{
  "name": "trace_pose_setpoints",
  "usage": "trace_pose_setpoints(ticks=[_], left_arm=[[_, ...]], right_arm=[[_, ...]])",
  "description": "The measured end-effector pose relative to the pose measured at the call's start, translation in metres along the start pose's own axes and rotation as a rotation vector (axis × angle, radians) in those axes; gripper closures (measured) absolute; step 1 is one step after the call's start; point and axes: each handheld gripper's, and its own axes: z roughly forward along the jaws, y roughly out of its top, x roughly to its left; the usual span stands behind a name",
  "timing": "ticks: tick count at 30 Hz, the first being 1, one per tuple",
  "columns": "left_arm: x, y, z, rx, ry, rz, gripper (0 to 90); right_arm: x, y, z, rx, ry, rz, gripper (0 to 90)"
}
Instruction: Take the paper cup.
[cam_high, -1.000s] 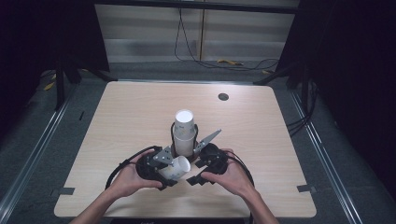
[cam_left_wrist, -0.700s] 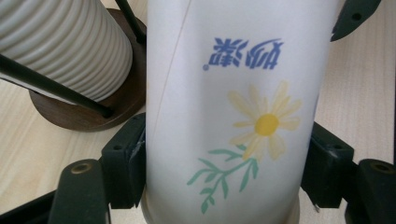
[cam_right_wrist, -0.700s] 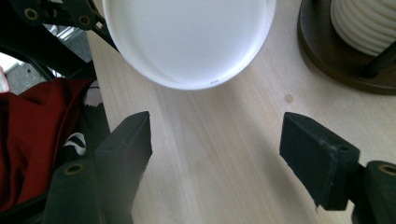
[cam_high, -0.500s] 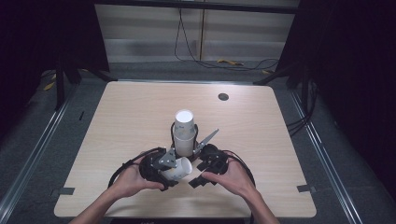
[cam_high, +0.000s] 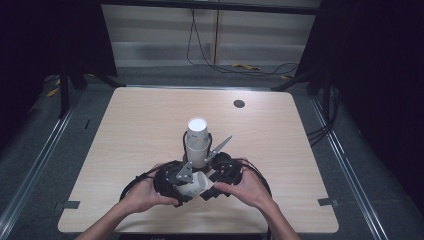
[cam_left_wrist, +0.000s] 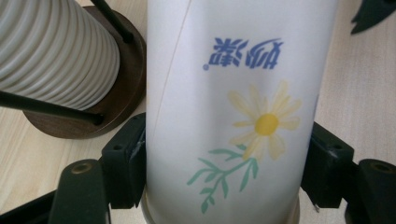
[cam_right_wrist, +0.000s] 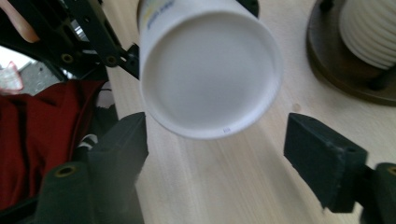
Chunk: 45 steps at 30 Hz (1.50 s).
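Light wooden table (cam_high: 125, 130), person's two hands at its near edge, each holding a black two-jaw gripper. Left gripper (cam_high: 186, 181) has its jaws clamped on a white paper cup with a yellow daisy, green stem and blue printed characters (cam_left_wrist: 233, 107); in the left gripper view the two black jaw pads press the cup wall on both sides, print reads upside down. From the high view this cup (cam_high: 195, 184) lies on its side in the jaws, just inside the near edge of the table, roughly mid-width, between the two hands. Right gripper (cam_right_wrist: 215, 154) jaws stand wide apart, nothing between the pads; in the right gripper view the cup's round white base (cam_right_wrist: 210, 70) faces the camera, above and beyond the open jaws, not touching them. High view puts the right gripper (cam_high: 216, 181) just right of the cup. Just behind the grippers, toward the table centre, a stack of ribbed white paper cups (cam_high: 197, 140) stands upright on a dark brown round wooden base with thin black rods (cam_left_wrist: 126, 88); the ribbed stack (cam_right_wrist: 371, 28) also sits at the top right of the right gripper view. Small dark round disc (cam_high: 239, 103) near the far edge, right of centre, well apart from everything. Red fabric (cam_right_wrist: 42, 135) at the left of the right gripper view.
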Motion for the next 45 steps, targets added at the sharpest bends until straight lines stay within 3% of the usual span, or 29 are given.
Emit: trace_pose_setpoints(ticks=[4, 13, 29, 45], left_arm=[[-0.004, 0.003, 0.004, 0.017, -0.002, 0.023, 28.8], [-0.008, 0.005, 0.005, 0.016, -0.006, 0.047, 28.8], [-0.010, 0.003, 0.002, -0.014, -0.009, 0.052, 29.1], [-0.008, -0.006, -0.004, -0.099, -0.025, 0.030, 25.3]], right_arm=[[0.000, 0.007, 0.006, 0.030, 0.026, -0.012, 26.1], [-0.001, 0.010, 0.008, 0.033, 0.068, -0.004, 32.2], [-0.003, 0.008, 0.010, 0.031, 0.114, -0.004, 34.4], [0.002, 0.009, 0.006, 0.016, 0.094, -0.023, 37.0]])
